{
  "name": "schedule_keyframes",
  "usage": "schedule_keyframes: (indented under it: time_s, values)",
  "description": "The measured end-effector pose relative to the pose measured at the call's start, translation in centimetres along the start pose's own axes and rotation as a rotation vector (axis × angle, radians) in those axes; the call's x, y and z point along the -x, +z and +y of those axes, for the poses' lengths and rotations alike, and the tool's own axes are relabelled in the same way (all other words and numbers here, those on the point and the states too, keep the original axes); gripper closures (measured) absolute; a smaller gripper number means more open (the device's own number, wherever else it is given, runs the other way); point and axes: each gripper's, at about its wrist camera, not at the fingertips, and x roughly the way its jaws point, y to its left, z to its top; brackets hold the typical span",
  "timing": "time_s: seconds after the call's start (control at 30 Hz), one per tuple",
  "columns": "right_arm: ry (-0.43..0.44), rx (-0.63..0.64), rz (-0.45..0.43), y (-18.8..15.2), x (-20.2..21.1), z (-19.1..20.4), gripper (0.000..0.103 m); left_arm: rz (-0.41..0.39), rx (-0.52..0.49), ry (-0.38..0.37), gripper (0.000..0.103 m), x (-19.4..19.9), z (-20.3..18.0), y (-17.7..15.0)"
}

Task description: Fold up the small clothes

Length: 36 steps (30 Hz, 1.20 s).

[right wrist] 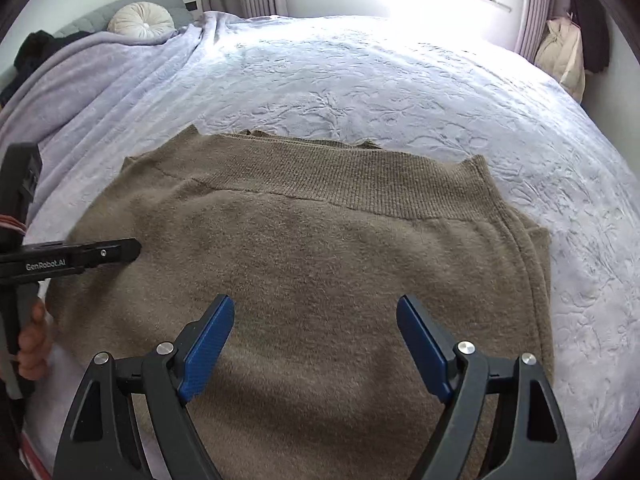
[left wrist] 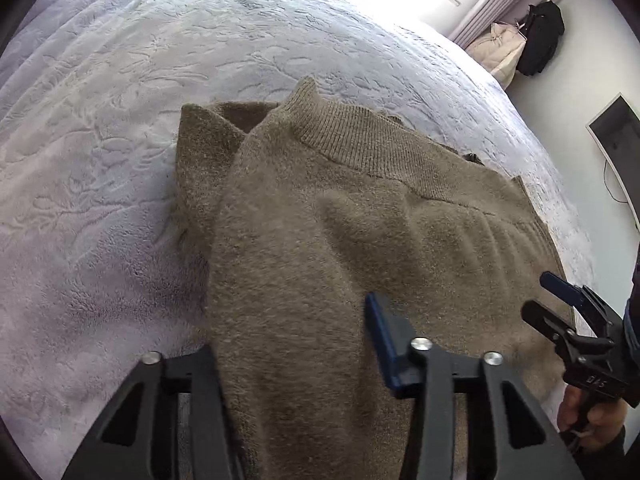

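A brown knit sweater (left wrist: 320, 220) (right wrist: 320, 248) lies folded on the lavender blanket (left wrist: 100, 160) (right wrist: 360, 80), its ribbed band (right wrist: 340, 176) turned away from me. My left gripper (left wrist: 292, 332) sits at the sweater's left edge. A raised fold of the knit fills the space between its jaws; the blue right pad (left wrist: 384, 344) touches the fabric and the left pad is hidden under it. From the right wrist view the left gripper (right wrist: 120, 250) shows as one dark finger lying on that edge. My right gripper (right wrist: 316, 320) (left wrist: 540, 294) hovers open over the sweater's near part, nothing between its pads.
The bed's blanket spreads far beyond the sweater. A round cream pillow (right wrist: 140, 20) and dark clothes (right wrist: 36, 52) lie at the headboard. Bags (left wrist: 520, 40) hang by the curtains at the far corner. A dark screen (left wrist: 616, 132) is on the right wall.
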Motion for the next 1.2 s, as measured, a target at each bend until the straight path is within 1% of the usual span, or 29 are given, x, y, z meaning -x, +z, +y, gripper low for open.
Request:
schedule_keyframes:
  time_s: [0.03,0.07,0.1,0.13,0.17,0.2,0.23,0.3,0.37,0.43,0.47,0.5,0.53,0.57,0.63,0.67,0.7,0.77,0.83,0.87,0.93,0.97,1.0,1.03,1.07,1.1,1.13,1.17,1.2]
  values:
    - [-0.012,-0.001,0.005,0.2,-0.5,0.2,0.017,0.003,0.008,-0.008,0.064,0.0,0.1,0.1]
    - [-0.028,-0.001,0.018,0.3,-1.3,0.4,0.017,0.002,0.019,-0.025,0.073,0.0,0.1,0.3]
    - [-0.047,0.016,0.039,0.4,-2.4,0.8,0.014,0.001,0.027,-0.033,0.074,0.1,0.3,0.2]
    - [-0.089,0.072,0.054,0.1,-3.8,1.7,0.012,-0.006,0.031,-0.024,0.074,0.6,0.0,0.3]
    - [-0.128,0.124,0.038,-0.1,-4.3,2.4,0.009,-0.015,0.026,-0.015,0.075,1.0,-0.4,0.3]
    - [-0.151,0.154,0.022,-0.2,-4.4,2.8,0.009,-0.025,0.017,-0.008,0.075,1.4,-0.7,0.3]
    - [-0.147,0.147,0.027,-0.1,-4.3,2.7,0.009,-0.033,0.005,0.000,0.075,1.8,-1.1,0.3]
    - [-0.108,0.078,0.049,0.4,-3.5,1.7,0.009,-0.045,-0.020,0.015,0.075,2.9,-2.0,0.2]
    - [-0.084,-0.001,0.017,0.5,-2.2,0.5,0.009,-0.054,-0.047,0.031,0.075,3.4,-3.0,0.5]
    - [-0.080,-0.033,-0.016,0.3,-1.6,0.0,0.009,-0.050,-0.059,0.056,0.075,3.5,-3.8,0.8]
    - [-0.077,-0.035,-0.013,0.0,-1.7,-0.1,0.009,-0.046,-0.059,0.061,0.075,3.5,-3.9,0.9]
    - [-0.075,-0.026,0.013,-0.3,-2.5,0.0,0.008,-0.042,-0.059,0.072,0.075,3.4,-3.9,0.9]
    - [-0.091,0.006,0.034,-0.5,-3.2,0.4,0.007,-0.036,-0.054,0.076,0.075,3.2,-3.8,1.0]
    - [-0.112,0.049,0.024,-0.7,-3.3,0.9,0.007,-0.025,-0.037,0.078,0.075,2.9,-3.5,1.0]
    - [-0.092,0.026,0.029,-0.4,-2.5,0.6,0.008,-0.013,-0.020,0.079,0.075,2.6,-2.6,0.5]
    - [-0.069,-0.018,0.024,-0.3,-1.7,-0.2,0.008,0.000,0.002,0.072,0.075,2.2,-1.9,0.3]
    - [-0.056,-0.067,-0.012,-0.5,-0.5,-1.3,0.008,0.006,0.013,0.064,0.075,2.1,-1.5,0.2]
    - [-0.063,-0.143,-0.060,-0.6,1.2,-3.4,0.008,0.008,0.026,0.054,0.075,1.7,-1.1,0.0]
    - [-0.028,-0.188,-0.058,-0.6,1.9,-5.1,0.008,0.007,0.025,0.067,0.075,1.7,-1.3,0.1]
    - [-0.029,-0.202,-0.062,-0.7,2.5,-6.1,0.008,0.006,0.018,0.074,0.075,1.7,-1.4,0.1]
    - [-0.094,-0.223,-0.078,-1.0,3.6,-7.7,0.008,0.007,0.009,0.077,0.075,1.8,-1.5,0.1]
    - [-0.118,-0.249,-0.070,-1.4,3.7,-8.9,0.007,0.008,0.005,0.075,0.075,1.8,-1.5,0.1]
    - [-0.121,-0.284,-0.047,-1.8,3.6,-10.0,0.007,0.012,0.007,0.072,0.075,1.7,-1.4,0.1]
    - [-0.101,-0.327,0.000,-2.3,2.8,-11.7,0.007,0.016,0.011,0.071,0.075,1.5,-1.3,0.2]
    - [-0.062,-0.378,0.057,-2.9,1.6,-13.2,0.008,0.019,0.014,0.070,0.075,1.4,-1.1,0.2]
    - [-0.012,-0.416,0.089,-3.6,0.7,-14.0,0.008,0.021,0.016,0.072,0.075,1.2,-1.2,0.2]
    - [0.035,-0.424,0.082,-4.0,0.1,-14.3,0.009,0.022,0.019,0.074,0.075,0.9,-1.3,0.2]
    - [0.039,-0.398,0.066,-3.9,-0.1,-14.0,0.019,0.024,0.025,0.076,0.075,0.9,-1.3,0.2]
    - [0.053,-0.346,0.051,-3.7,-0.2,-13.2,0.052,0.023,0.025,0.078,0.075,0.9,-1.4,0.2]
